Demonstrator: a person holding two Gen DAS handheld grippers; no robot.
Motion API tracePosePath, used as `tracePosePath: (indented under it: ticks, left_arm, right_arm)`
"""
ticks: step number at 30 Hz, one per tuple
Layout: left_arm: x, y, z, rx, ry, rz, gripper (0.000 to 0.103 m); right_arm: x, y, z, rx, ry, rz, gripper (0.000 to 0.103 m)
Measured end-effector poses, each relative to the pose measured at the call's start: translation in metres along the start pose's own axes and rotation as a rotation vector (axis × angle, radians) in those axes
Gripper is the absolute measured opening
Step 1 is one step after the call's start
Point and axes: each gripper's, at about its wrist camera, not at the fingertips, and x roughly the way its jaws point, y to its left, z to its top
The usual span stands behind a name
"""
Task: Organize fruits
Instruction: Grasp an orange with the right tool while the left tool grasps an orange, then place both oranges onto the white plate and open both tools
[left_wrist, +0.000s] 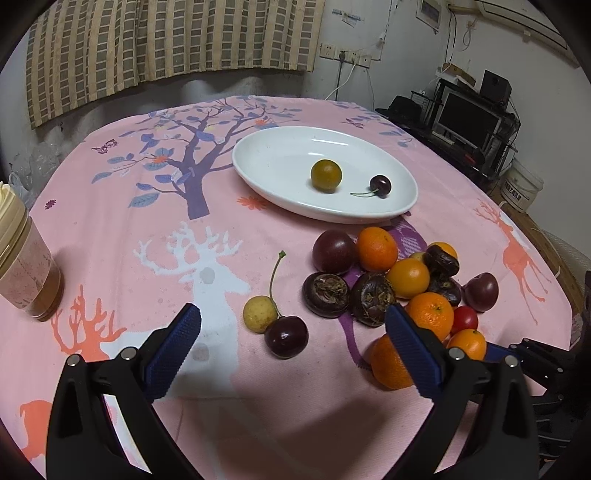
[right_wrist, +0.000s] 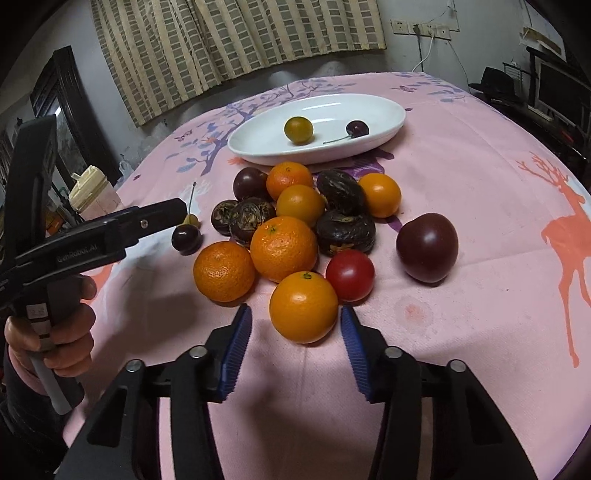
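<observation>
A white oval plate (left_wrist: 269, 162) (right_wrist: 258, 144) holds a yellow-green fruit (left_wrist: 325, 174) (right_wrist: 298, 129) and a dark cherry (left_wrist: 380, 185) (right_wrist: 357, 129). A pile of oranges, dark water chestnuts and plums lies on the pink cloth (right_wrist: 284, 225). My left gripper (left_wrist: 293, 325) is open, with a dark cherry (left_wrist: 286, 336) (right_wrist: 186, 238) and a small yellow fruit (left_wrist: 259, 314) between its fingertips. My right gripper (right_wrist: 295, 325) is open around the nearest orange (right_wrist: 303, 307), with a red tomato (right_wrist: 350, 275) beside it.
A lidded jar (left_wrist: 26, 266) (right_wrist: 94, 192) stands at the table's left edge. A large dark plum (right_wrist: 427, 248) lies apart on the right. A desk with a monitor (left_wrist: 465, 118) stands beyond the table. Curtains hang behind.
</observation>
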Motion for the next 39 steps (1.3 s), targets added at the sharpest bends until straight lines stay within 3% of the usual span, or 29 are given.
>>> tracePosePath:
  ticks: [2, 5, 9, 10, 12, 16, 21, 23, 25, 29, 35, 39]
  left_arm:
    - [0.000, 0.000, 0.000, 0.000, 0.001, 0.002, 0.098]
    - [0.001, -0.001, 0.000, 0.001, 0.008, -0.003, 0.098]
    - [0.005, -0.016, -0.005, 0.077, 0.045, -0.086, 0.097]
    - [0.005, -0.023, -0.007, 0.110, 0.048, -0.103, 0.095]
    - [0.008, -0.042, -0.014, 0.206, 0.063, -0.126, 0.073]
    - [0.007, -0.063, -0.024, 0.306, 0.043, -0.149, 0.068]
    - [0.009, -0.073, -0.031, 0.358, 0.061, -0.201, 0.065]
    - [0.013, -0.077, -0.034, 0.385, 0.068, -0.177, 0.064]
    - [0.015, -0.078, -0.037, 0.387, 0.077, -0.164, 0.061]
    - [0.020, -0.068, -0.032, 0.328, 0.088, -0.177, 0.044]
    - [0.016, -0.064, -0.028, 0.313, 0.098, -0.203, 0.043]
    - [-0.006, -0.045, 0.012, 0.209, 0.003, -0.252, 0.043]
  right_arm:
    - [0.003, -0.001, 0.000, 0.008, 0.012, -0.017, 0.037]
    - [0.000, -0.006, 0.000, 0.034, 0.000, 0.008, 0.037]
    - [-0.015, -0.020, -0.002, 0.097, -0.087, 0.093, 0.037]
    - [-0.018, -0.024, -0.002, 0.116, -0.103, 0.101, 0.037]
    - [-0.020, -0.030, -0.002, 0.143, -0.114, 0.111, 0.037]
    - [-0.019, -0.031, -0.001, 0.148, -0.109, 0.129, 0.037]
    - [-0.020, -0.030, 0.000, 0.141, -0.117, 0.141, 0.037]
    - [-0.021, -0.032, -0.001, 0.144, -0.120, 0.144, 0.037]
    - [-0.020, -0.033, -0.001, 0.149, -0.119, 0.146, 0.037]
    - [-0.020, -0.032, -0.001, 0.146, -0.124, 0.149, 0.037]
    - [-0.021, -0.033, 0.001, 0.132, -0.125, 0.181, 0.037]
    - [-0.026, -0.036, 0.034, 0.079, -0.169, 0.144, 0.037]
